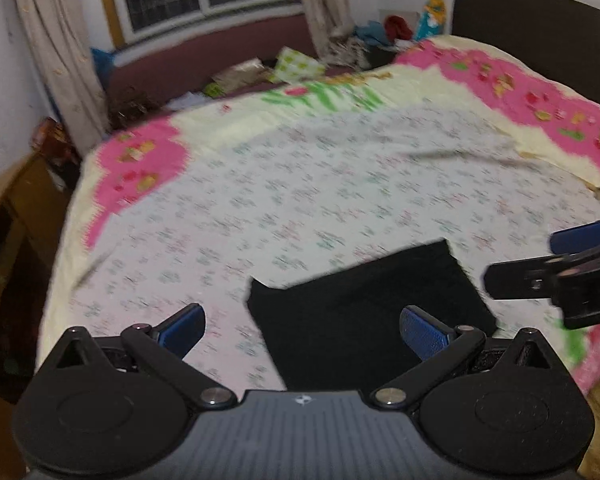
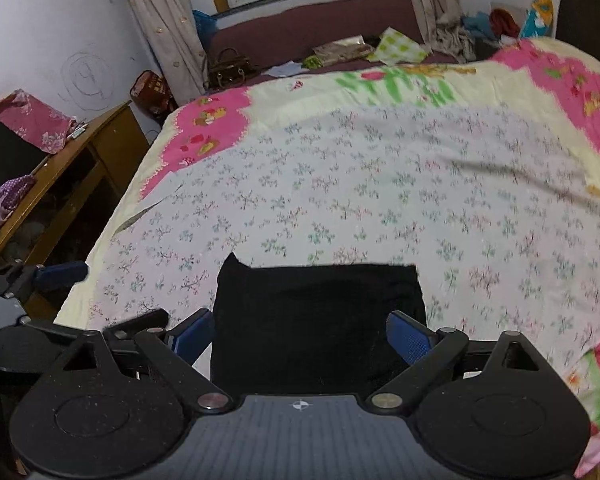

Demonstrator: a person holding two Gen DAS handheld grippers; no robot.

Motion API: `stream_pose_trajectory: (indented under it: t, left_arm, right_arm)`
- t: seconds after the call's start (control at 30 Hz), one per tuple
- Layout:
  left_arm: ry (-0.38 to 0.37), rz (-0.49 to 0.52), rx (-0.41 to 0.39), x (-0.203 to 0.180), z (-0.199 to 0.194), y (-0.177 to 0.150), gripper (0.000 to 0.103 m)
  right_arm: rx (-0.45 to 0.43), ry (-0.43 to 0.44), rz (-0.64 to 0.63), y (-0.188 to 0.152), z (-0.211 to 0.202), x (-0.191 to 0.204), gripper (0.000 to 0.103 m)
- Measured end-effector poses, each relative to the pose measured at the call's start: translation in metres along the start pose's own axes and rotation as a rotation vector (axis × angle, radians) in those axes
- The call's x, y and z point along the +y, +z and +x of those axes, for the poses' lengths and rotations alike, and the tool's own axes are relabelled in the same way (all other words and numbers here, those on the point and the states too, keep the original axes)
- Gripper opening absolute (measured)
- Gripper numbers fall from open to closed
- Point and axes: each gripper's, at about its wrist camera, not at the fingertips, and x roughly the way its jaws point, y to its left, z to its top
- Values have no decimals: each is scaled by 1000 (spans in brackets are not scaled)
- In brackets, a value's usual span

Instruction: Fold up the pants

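The black pants (image 1: 364, 312) lie folded into a compact rectangle on the floral sheet near the bed's front edge; they also show in the right wrist view (image 2: 320, 320). My left gripper (image 1: 302, 334) is open and empty, hovering above the pants' left part. My right gripper (image 2: 300, 336) is open and empty, right over the folded pants, its blue pads either side of them. The right gripper also shows in the left wrist view (image 1: 556, 264) at the right edge, and the left gripper shows in the right wrist view (image 2: 60, 272) at the left edge.
The bed carries a white floral sheet (image 2: 380, 200) over a pink and cream blanket (image 2: 204, 128). A wooden cabinet (image 2: 80, 176) stands left of the bed. A dark headboard (image 1: 540, 40) is at the right. Clutter and bags lie along the window ledge (image 2: 340, 52).
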Motion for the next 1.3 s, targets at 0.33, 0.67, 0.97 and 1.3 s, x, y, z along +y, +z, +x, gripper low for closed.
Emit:
stream_pose_trajectory:
  t: [0.33,0.67,0.97,1.3]
  left_arm:
    - [-49,-115,110,3,5,-19,103]
    - [-16,-133,139,-4,4,-26,103]
    - [7,-127,135,-8,0,-25,103]
    - [14,-134,138,-5,0,-28,103]
  right_arm:
    - [80,-41,9,-19,3,0,80]
    - [112,-33,-32,-26,0,8,80]
    - [114,-50,-33,-27,-4,6,81]
    - [130,-44,-32,-29,-1,6,81]
